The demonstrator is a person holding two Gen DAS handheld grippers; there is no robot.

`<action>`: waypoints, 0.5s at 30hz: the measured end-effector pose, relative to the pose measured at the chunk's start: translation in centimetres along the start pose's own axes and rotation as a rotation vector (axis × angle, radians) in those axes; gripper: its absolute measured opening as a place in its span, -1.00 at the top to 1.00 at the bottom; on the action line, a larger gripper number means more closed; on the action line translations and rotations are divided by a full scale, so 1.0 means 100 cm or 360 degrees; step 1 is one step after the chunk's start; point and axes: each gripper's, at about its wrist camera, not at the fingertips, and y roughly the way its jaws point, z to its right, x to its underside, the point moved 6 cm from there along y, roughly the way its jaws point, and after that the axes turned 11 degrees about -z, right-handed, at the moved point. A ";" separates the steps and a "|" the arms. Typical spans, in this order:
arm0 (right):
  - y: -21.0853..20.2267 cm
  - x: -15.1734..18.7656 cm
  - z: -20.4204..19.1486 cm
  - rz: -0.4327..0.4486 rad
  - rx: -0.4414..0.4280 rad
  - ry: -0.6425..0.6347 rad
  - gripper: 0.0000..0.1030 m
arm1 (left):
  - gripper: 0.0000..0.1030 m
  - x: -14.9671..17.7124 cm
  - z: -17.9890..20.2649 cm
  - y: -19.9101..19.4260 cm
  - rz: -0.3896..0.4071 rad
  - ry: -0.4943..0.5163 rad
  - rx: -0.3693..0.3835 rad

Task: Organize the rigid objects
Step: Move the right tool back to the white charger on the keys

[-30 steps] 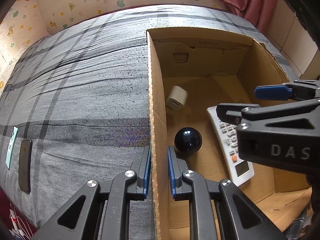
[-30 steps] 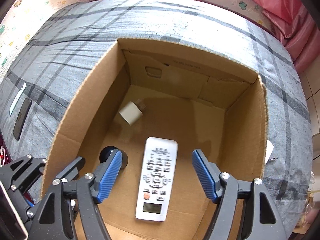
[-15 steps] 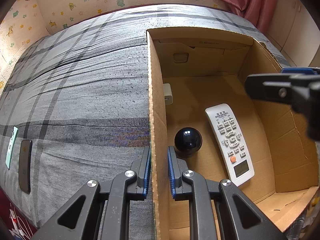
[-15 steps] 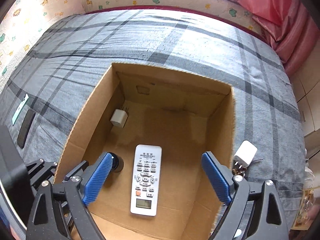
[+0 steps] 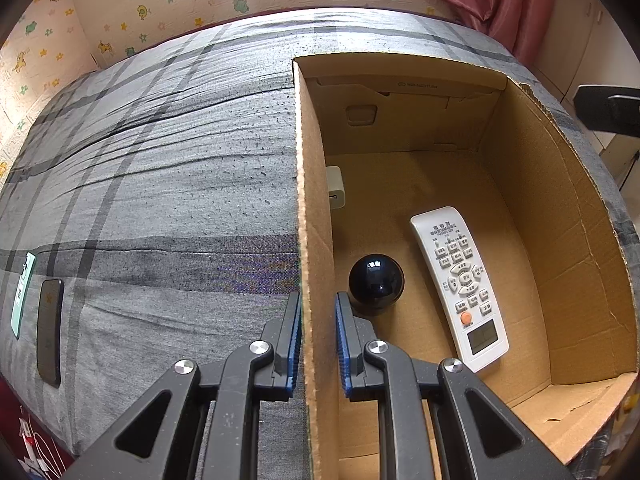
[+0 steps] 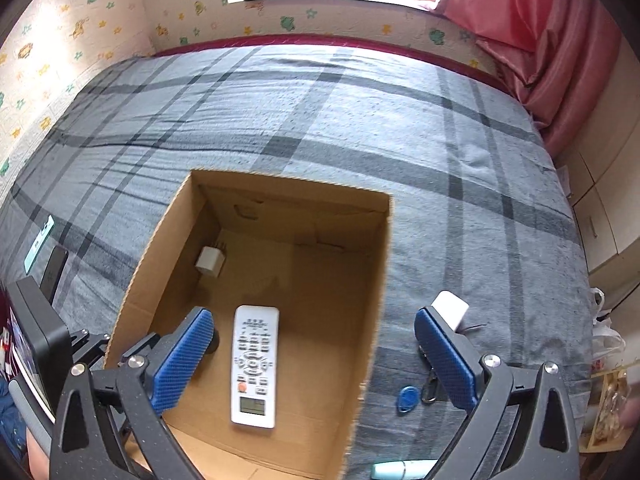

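Remote control [image 6: 254,365], low centre in the cardboard box [image 6: 376,288], looks light, stiff and slick, best pinched across its narrow sides; right gripper [image 6: 316,360] is opening and empty, left gripper [image 5: 316,340] clamps the box wall.

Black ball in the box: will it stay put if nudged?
Probably not. The black ball looks round and glossy, so it likely rolls on the flat cardboard box floor and may slip between pads. It might bump the remote alongside.
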 end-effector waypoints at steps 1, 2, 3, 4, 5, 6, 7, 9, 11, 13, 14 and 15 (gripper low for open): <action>-0.001 0.000 0.004 0.0001 0.0003 0.0004 -0.99 | 0.67 0.000 0.000 0.000 0.0000 0.0000 0.0000; -0.003 0.000 0.008 0.0006 0.0007 0.0008 -0.99 | 0.67 0.000 0.000 0.000 0.0000 0.0001 -0.0001; -0.004 0.000 0.013 0.0009 0.0014 0.0015 -0.99 | 0.67 0.000 0.000 0.000 0.0000 0.0001 -0.0002; -0.005 0.001 0.018 0.0013 0.0021 0.0018 -0.99 | 0.67 0.000 0.000 0.000 -0.0001 0.0000 -0.0002; -0.006 0.001 0.023 0.0014 0.0023 0.0023 -0.99 | 0.67 0.000 0.000 0.000 0.0000 0.0000 -0.0001; -0.007 0.001 0.027 0.0013 0.0027 0.0031 -0.99 | 0.67 0.000 0.000 0.000 -0.0001 0.0000 -0.0001; -0.007 0.001 0.033 0.0014 0.0036 0.0042 -0.99 | 0.67 0.001 0.000 0.000 0.0000 0.0000 0.0000; -0.007 0.002 0.044 0.0016 0.0044 0.0058 -0.99 | 0.67 0.001 0.000 0.001 0.0000 -0.0002 0.0001; -0.004 0.003 0.056 0.0010 0.0019 0.0073 -0.99 | 0.67 0.001 0.000 0.002 -0.0003 -0.0001 -0.0001; 0.000 0.005 0.068 0.0001 0.0040 0.0086 -0.99 | 0.67 0.001 0.000 0.001 -0.0002 -0.0001 0.0001; 0.002 0.005 0.073 -0.0001 0.0055 0.0092 -0.99 | 0.67 0.001 0.000 0.001 -0.0001 -0.0002 0.0002; 0.005 0.006 0.080 -0.0004 0.0065 0.0105 -0.99 | 0.67 0.001 0.000 0.001 -0.0001 -0.0003 0.0002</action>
